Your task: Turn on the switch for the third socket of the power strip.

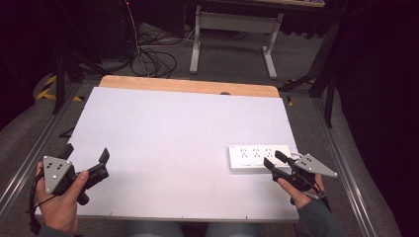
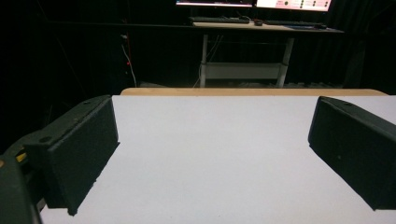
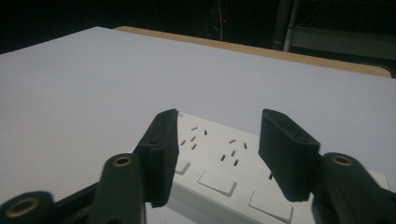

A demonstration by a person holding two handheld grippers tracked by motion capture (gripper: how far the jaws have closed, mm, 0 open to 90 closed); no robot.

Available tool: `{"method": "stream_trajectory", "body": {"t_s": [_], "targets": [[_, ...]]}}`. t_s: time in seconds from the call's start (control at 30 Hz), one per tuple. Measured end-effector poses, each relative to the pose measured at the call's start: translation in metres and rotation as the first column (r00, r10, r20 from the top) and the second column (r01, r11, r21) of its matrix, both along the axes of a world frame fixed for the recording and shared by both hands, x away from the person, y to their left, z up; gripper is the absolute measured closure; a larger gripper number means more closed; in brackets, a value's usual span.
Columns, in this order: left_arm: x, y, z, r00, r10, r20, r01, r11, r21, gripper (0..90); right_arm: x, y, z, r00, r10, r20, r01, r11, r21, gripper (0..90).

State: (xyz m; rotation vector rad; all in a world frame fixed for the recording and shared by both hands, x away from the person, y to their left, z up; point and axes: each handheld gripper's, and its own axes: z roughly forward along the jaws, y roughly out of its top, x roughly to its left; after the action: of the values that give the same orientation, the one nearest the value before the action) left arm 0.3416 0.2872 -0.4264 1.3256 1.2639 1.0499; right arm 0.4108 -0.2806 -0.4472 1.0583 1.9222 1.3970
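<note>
**Right gripper staged over the power strip**

The white power strip point(image 1: 258, 158) lies flat near the right front edge of the white table point(image 1: 173, 138), sockets and switches facing up. The right gripper point(image 3: 218, 140) hangs just above its near end, jaws half apart and clamping nothing — a stance that suggests a grasp across the strip's width. The left gripper point(image 1: 89, 165) rests at the left front corner, jaws wide apart and empty, well away. Nothing stands between gripper and strip; a desk point(image 1: 237, 22) stands beyond the table.
</note>
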Motion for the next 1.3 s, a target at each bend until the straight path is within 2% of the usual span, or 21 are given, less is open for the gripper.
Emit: {"method": "stream_trajectory", "body": {"t_s": [0.03,0.07,0.1,0.13,0.23,0.27,0.3,0.33,0.37,0.43,0.57,1.3], "targets": [[0.0,0.0,0.0,1.0,-0.002,-0.001,0.002,1.0,-0.002,2.1,0.0,-0.001,0.0,1.0,0.001,-0.004,-0.001,1.0,-0.008,53.4],[0.0,0.0,0.0,1.0,-0.001,0.0,0.001,1.0,-0.001,2.1,0.0,-0.001,0.0,1.0,0.001,-0.004,-0.001,1.0,-0.008,53.4],[0.0,0.0,0.0,1.0,-0.003,0.0,0.003,1.0,-0.002,2.1,-0.001,-0.002,0.001,1.0,-0.001,-0.01,0.0,1.0,-0.013,58.5],[0.0,0.0,0.0,1.0,-0.003,0.0,0.003,1.0,-0.002,2.1,-0.001,-0.002,0.001,1.0,-0.001,-0.01,0.0,1.0,-0.013,58.5],[0.0,0.0,0.0,1.0,-0.006,-0.001,0.006,1.0,-0.004,2.2,-0.001,-0.003,0.002,0.9997,-0.003,-0.026,0.003,1.0,-0.022,68.9],[0.0,-0.001,0.0,1.0,-0.007,0.0,0.007,1.0,-0.003,2.2,-0.001,-0.003,0.003,0.9997,0.007,-0.023,-0.008,1.0,-0.028,75.2],[0.0,-0.001,0.0,1.0,-0.007,-0.001,0.007,1.0,-0.003,2.2,-0.001,-0.003,0.003,0.9997,0.007,-0.023,-0.008,1.0,-0.028,75.2],[0.0,-0.001,0.0,1.0,-0.007,-0.001,0.007,1.0,-0.004,2.2,-0.002,-0.003,0.004,0.9997,0.015,-0.021,-0.016,1.0,-0.026,80.6],[0.0,-0.001,0.0,1.0,-0.007,-0.001,0.007,1.0,-0.004,2.2,-0.002,-0.003,0.004,0.9997,0.015,-0.021,-0.016,1.0,-0.026,80.6],[0.0,0.0,0.0,1.0,-0.008,-0.001,0.008,1.0,-0.004,2.2,-0.002,-0.002,0.005,0.9995,0.025,-0.019,-0.026,0.999,-0.035,86.4],[0.0,0.0,0.0,0.9999,-0.012,-0.001,0.012,0.9999,-0.002,2.1,-0.003,-0.002,0.006,0.9996,0.022,-0.02,-0.023,0.998,-0.051,89.9],[-0.001,0.0,0.001,0.9999,-0.017,0.003,0.017,0.9999,-0.002,2.2,0.005,0.013,0.004,0.995,0.083,-0.056,-0.089,0.99,-0.111,90.0]]}}
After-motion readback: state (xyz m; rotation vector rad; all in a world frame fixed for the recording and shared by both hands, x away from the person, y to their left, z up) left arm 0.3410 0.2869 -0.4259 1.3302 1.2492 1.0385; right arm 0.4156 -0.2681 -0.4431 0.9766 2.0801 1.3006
